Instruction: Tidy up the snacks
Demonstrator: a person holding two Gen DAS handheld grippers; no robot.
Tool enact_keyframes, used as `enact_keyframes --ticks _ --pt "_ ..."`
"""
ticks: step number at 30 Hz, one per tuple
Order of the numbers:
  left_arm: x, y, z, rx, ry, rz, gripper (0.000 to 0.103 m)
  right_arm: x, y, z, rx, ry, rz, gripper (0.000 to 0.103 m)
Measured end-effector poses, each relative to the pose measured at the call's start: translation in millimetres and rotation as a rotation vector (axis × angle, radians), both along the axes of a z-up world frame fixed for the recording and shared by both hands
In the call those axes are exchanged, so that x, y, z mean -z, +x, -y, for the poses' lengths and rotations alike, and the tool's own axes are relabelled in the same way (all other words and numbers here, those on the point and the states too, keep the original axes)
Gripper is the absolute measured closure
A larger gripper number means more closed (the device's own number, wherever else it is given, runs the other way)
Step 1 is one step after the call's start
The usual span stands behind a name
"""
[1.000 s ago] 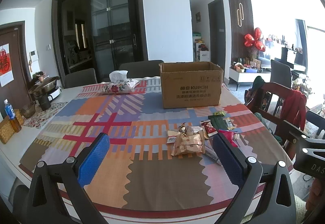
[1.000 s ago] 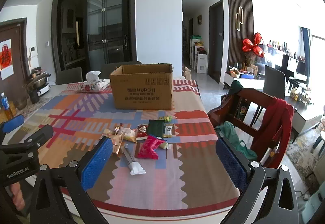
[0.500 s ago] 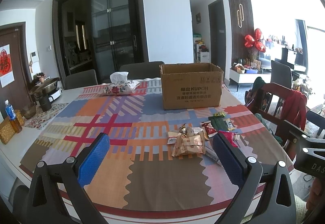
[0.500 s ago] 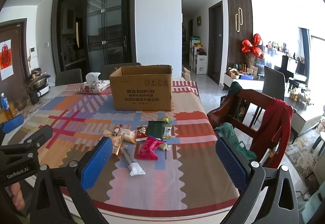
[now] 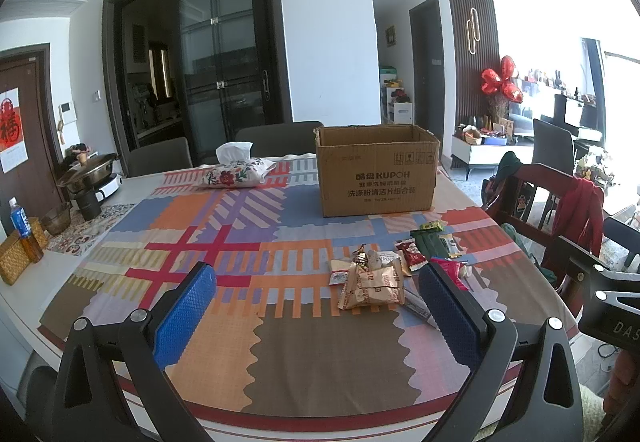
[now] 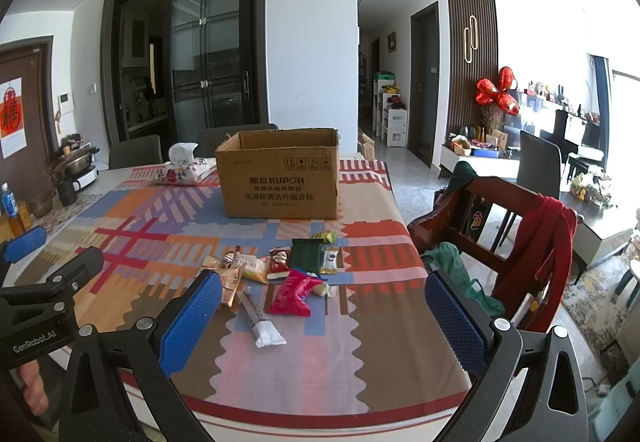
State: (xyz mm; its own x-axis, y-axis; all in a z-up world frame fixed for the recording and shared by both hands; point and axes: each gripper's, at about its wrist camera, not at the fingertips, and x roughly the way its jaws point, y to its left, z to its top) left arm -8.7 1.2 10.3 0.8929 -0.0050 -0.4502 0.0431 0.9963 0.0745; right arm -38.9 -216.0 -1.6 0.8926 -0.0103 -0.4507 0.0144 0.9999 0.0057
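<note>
Several snack packets lie in a loose pile (image 5: 384,274) on the patterned tablecloth, right of centre; the pile also shows in the right wrist view (image 6: 280,274). It includes a tan bag (image 5: 372,288), a red pouch (image 6: 294,292), a dark green pack (image 6: 306,254) and a white stick pack (image 6: 260,318). An open cardboard box (image 5: 374,171) stands behind them (image 6: 280,177). My left gripper (image 5: 316,306) is open and empty above the near table edge. My right gripper (image 6: 322,316) is open and empty, just in front of the pile.
A floral tissue pouch (image 5: 238,171) lies left of the box. A pot (image 5: 88,171), bottles (image 5: 20,222) and a wicker box (image 5: 14,262) stand at the table's left end. A wooden chair with red cloth (image 6: 532,242) stands right of the table (image 5: 320,358).
Both views have barely shifted; the right gripper has drifted slightly. Nothing on the table moved and both grippers stayed open.
</note>
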Motion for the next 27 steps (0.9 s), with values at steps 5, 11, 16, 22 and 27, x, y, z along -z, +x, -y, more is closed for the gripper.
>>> enact_keyframes --ticks 5,11,16,22,27 --pt "-0.4 -0.8 0.2 0.000 0.000 0.001 0.000 -0.1 0.0 -0.1 0.000 0.000 0.001 0.001" --pt "0.2 -0.5 0.1 0.000 0.000 0.002 0.000 -0.5 -0.2 0.0 0.001 -0.001 0.001 0.001" --pt "0.3 -0.5 0.2 0.000 0.000 0.002 0.000 0.8 0.2 -0.3 0.000 -0.001 0.001 0.001" --pt "0.3 -0.9 0.3 0.000 0.000 0.002 0.000 -1.3 0.3 1.1 0.000 0.000 0.000 0.001" --pt "-0.4 -1.5 0.8 0.001 0.000 0.000 0.000 -2.2 -0.2 0.9 -0.001 0.001 -0.002 0.001"
